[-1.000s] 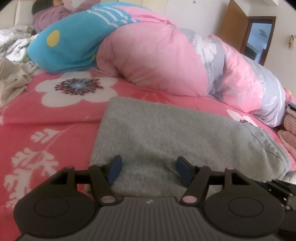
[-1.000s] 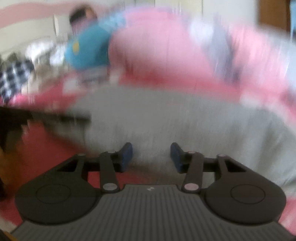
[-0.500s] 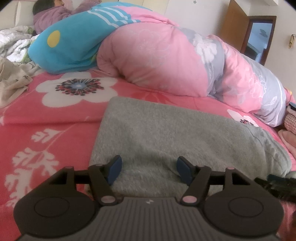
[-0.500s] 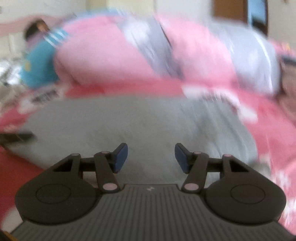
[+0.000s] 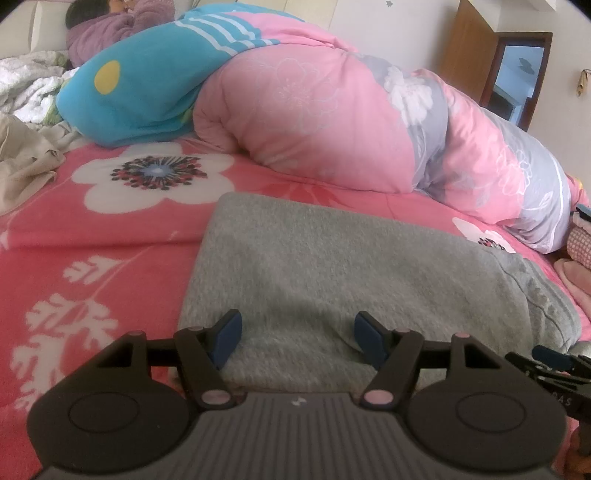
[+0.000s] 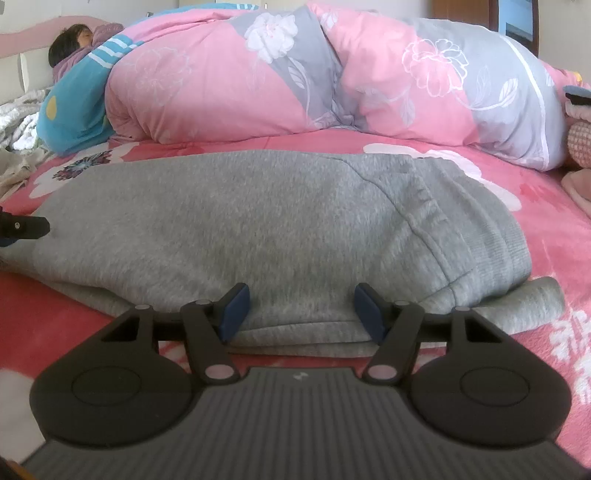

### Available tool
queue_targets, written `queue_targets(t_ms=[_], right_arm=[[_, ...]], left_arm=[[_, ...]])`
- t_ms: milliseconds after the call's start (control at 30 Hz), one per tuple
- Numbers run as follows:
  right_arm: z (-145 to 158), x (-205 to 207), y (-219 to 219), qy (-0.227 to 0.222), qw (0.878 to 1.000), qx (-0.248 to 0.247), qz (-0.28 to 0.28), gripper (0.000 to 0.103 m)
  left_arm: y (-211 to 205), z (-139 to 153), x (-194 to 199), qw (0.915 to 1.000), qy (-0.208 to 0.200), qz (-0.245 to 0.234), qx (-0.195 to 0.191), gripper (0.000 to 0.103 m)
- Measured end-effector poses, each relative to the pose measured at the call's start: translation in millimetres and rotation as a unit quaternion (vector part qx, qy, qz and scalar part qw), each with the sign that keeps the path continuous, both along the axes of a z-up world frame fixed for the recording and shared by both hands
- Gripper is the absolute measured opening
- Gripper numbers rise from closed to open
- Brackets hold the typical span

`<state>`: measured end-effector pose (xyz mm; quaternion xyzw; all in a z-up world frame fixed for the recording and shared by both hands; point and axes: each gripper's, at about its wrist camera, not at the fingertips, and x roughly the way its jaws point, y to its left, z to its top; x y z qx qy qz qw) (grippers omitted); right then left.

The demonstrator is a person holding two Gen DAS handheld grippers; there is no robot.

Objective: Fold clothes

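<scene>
Nearest in the left wrist view, the left hand-held gripper (image 5: 297, 341) hangs over the near left end of the grey fleece garment (image 5: 332, 280), its blue pads spread apart with only flat fabric under the gap; nothing is pinched. In the right wrist view the right hand-held gripper (image 6: 299, 312) hovers at the near edge of the same grey fleece garment (image 6: 258, 221), where stacked layers show as a seam of folded edges. Its jaws have just been opening and now stand apart, with cloth below them but not squeezed. Each tool shows at the edge of the other's view, so the two sit at opposite ends of the garment's near side, probably ready to take that edge together or to smooth it flat.

The garment lies on the pink floral bedspread (image 5: 92, 236) as a compact, already doubled rectangle, with a ribbed band and a curved seam toward its right end. It looks as if one fold is done and the piece was set down flat so that another fold or a tidy-up can follow; a grip that catches every layer at the edge would keep the stack from sliding apart.

Beyond it, a bulky pink, grey and blue quilt (image 5: 332, 110) is rolled along the back of the bed, out of the working area. Loose beige cloth (image 5: 22, 166) lies at the far left. A person (image 5: 118, 22) lies at the far head of the bed.
</scene>
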<state>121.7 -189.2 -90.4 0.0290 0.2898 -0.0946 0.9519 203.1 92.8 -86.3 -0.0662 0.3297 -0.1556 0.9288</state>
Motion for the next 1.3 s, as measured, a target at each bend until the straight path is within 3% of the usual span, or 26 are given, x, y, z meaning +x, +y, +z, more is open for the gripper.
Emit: queue_targets(t_ms=[867, 967, 1133, 1300], right_arm=[[-2, 0, 0, -0.007, 1.000, 0.001, 0.000, 0.064], [-2, 1, -1, -0.007, 1.000, 0.001, 0.001, 0.064], [-3, 0, -1, -0.009, 1.000, 0.002, 0.001, 0.064], [-3, -1, -2, -0.012, 1.000, 0.006, 0.003, 0.065]], left_arm=[[0, 1, 0, 1.0000, -0.003, 0.001, 0.002, 0.069], [0, 7, -6, 0.9995, -0.027, 0.007, 0.013, 0.070], [2, 24, -23, 0.9944, -0.105, 0.001, 0.015, 0.072], [-8, 30, -31, 0.9887, -0.145, -0.037, -0.001, 0.072]])
